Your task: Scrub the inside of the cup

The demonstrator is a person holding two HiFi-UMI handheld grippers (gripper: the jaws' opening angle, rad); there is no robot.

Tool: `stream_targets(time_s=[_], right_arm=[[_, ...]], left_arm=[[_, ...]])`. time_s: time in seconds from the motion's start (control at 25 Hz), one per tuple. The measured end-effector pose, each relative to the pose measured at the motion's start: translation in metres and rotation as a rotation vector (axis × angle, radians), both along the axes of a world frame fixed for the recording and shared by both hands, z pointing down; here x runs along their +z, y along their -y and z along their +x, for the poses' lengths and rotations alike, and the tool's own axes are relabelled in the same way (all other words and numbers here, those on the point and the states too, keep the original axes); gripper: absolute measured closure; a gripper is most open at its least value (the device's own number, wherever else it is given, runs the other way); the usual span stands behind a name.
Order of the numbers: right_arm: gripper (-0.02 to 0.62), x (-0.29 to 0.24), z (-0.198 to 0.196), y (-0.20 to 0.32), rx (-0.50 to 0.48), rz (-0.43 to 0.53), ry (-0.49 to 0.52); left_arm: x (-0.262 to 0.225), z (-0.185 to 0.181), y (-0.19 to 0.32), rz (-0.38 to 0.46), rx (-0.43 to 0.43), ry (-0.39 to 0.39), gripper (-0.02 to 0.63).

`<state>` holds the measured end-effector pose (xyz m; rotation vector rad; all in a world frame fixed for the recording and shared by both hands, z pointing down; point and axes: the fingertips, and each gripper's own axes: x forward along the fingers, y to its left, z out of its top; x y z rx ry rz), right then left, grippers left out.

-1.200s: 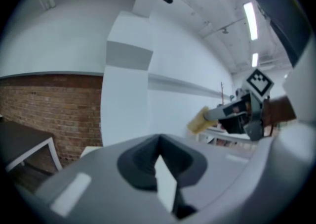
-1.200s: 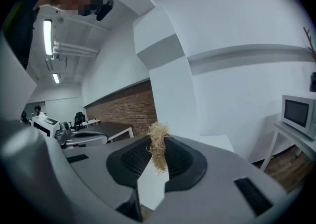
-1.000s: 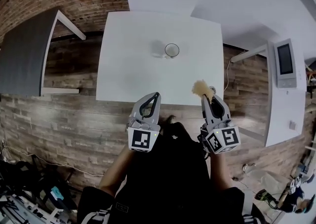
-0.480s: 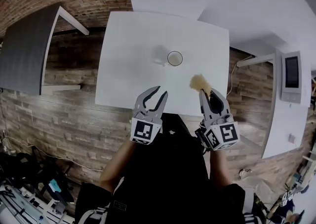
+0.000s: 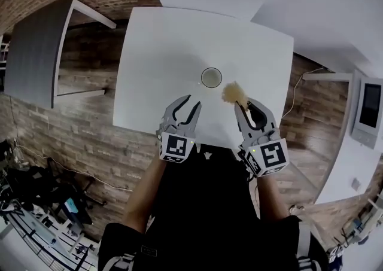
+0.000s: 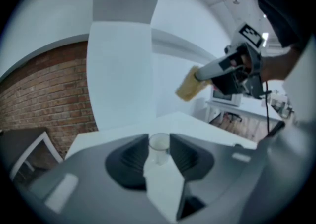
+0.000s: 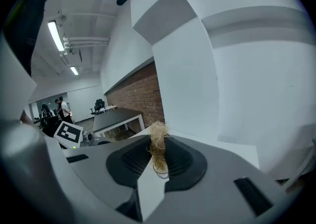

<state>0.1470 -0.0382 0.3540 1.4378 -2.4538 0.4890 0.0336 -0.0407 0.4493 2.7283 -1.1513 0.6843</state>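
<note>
A small clear cup (image 5: 211, 77) stands upright on the white table (image 5: 155, 42), toward the near side. My left gripper (image 5: 188, 104) hovers over the table's near edge, short of the cup and to its left. Its jaws are opening and grip nothing. In the left gripper view the cup (image 6: 159, 145) shows far off between the jaws. My right gripper (image 5: 243, 106) is shut on a tan fibrous scrubber (image 5: 233, 92), which hangs just right of the cup. The scrubber (image 7: 157, 145) is pinched between the jaws in the right gripper view, with the cup's rim (image 7: 161, 171) behind it.
A grey table (image 5: 36, 48) stands to the left over a brick-patterned floor (image 5: 78, 126). A white counter with a screen (image 5: 366, 111) is at the right. Cables and gear (image 5: 36, 204) lie at lower left. People (image 7: 61, 108) stand far off.
The left gripper's jaws went from shut to open. Both grippers moved forward over the table's near edge, bringing the scrubber close beside the cup.
</note>
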Motion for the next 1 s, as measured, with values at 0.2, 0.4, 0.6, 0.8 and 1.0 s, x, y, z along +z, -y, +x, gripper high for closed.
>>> stream_targets(time_s=[0.2, 0.4, 0.6, 0.8, 1.0], right_arm=[[0.532, 0.015, -0.012, 0.015, -0.042, -0.031, -0.046], [0.532, 0.033, -0.018, 0.037, -0.074, -0.058, -0.073], [0.532, 0.058, -0.023, 0.045, -0.075, -0.161, -0.088], [0.532, 0.094, -0.041, 0.060, -0.145, -0.210, -0.179], [0.535, 0.146, -0.056, 0.065, -0.226, -0.361, -0.274]], left_arm=[[0.054, -0.001, 0.018, -0.049, 0.056, 0.065, 0.476], [0.107, 0.003, 0.038, -0.099, 0.102, 0.156, 0.469], [0.117, 0.024, 0.040, -0.088, 0.180, 0.144, 0.460], [0.116, 0.025, 0.046, -0.046, 0.199, 0.154, 0.529], [0.115, 0.028, 0.044, -0.027, 0.222, 0.176, 0.531]])
